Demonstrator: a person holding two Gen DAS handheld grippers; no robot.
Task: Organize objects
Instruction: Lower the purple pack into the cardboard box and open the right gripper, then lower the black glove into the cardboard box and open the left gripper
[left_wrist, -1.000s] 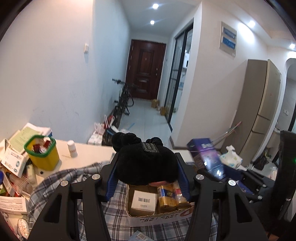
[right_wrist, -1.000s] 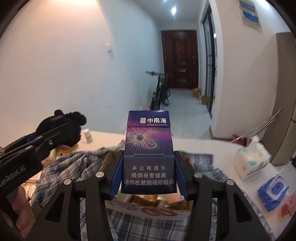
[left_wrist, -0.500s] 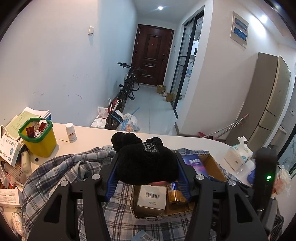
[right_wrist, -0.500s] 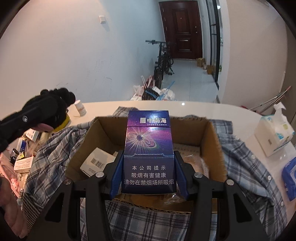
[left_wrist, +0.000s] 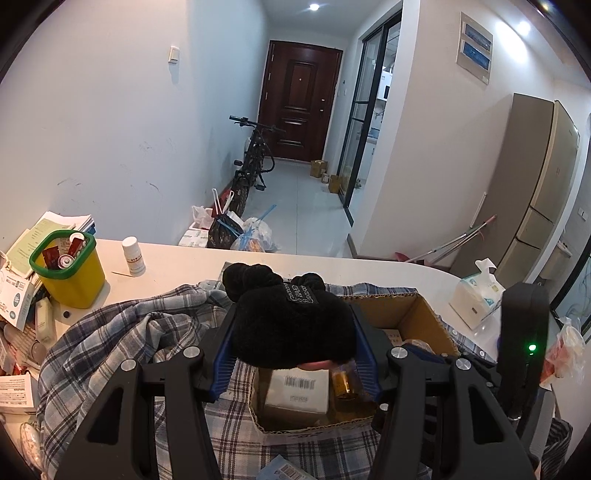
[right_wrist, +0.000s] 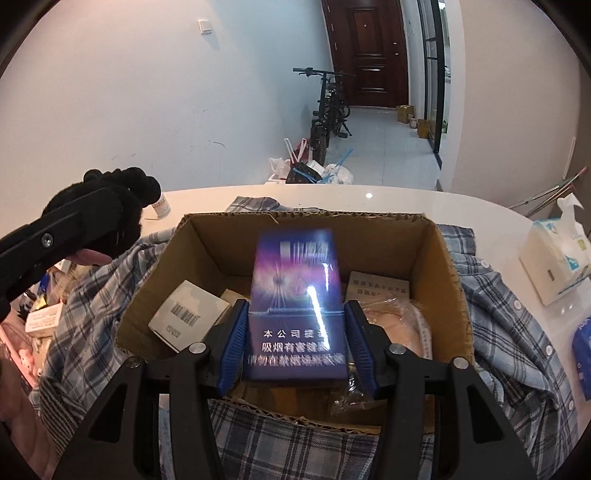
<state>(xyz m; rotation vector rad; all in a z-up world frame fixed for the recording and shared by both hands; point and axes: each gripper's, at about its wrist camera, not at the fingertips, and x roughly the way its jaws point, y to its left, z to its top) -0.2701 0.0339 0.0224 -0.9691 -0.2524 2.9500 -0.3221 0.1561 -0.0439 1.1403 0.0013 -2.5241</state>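
An open cardboard box (right_wrist: 448, 258) sits on a plaid shirt (right_wrist: 513, 332) on the white table. My right gripper (right_wrist: 295, 343) is over the box. The purple cigarette carton (right_wrist: 295, 295) lies between its fingers, blurred, with a gap on each side. My left gripper (left_wrist: 293, 343) is shut on a black fuzzy glove (left_wrist: 291, 325) and holds it above the box's left side (left_wrist: 258, 402). That glove also shows in the right wrist view (right_wrist: 110, 206). Inside the box lie a white barcoded box (right_wrist: 188, 314) and a pinkish packet (right_wrist: 391, 321).
A yellow bin with a green rim (left_wrist: 68, 273) and a white pill bottle (left_wrist: 133, 254) stand at the left. Paper stacks and small boxes (left_wrist: 14, 291) crowd the far left. A tissue box (right_wrist: 554, 254) stands at the right. The table's far edge (left_wrist: 332, 258) meets the hallway.
The right gripper has moved down over the box and its fingers have opened off the carton, which is now blurred and lower. The left gripper still holds the glove, shifted slightly.
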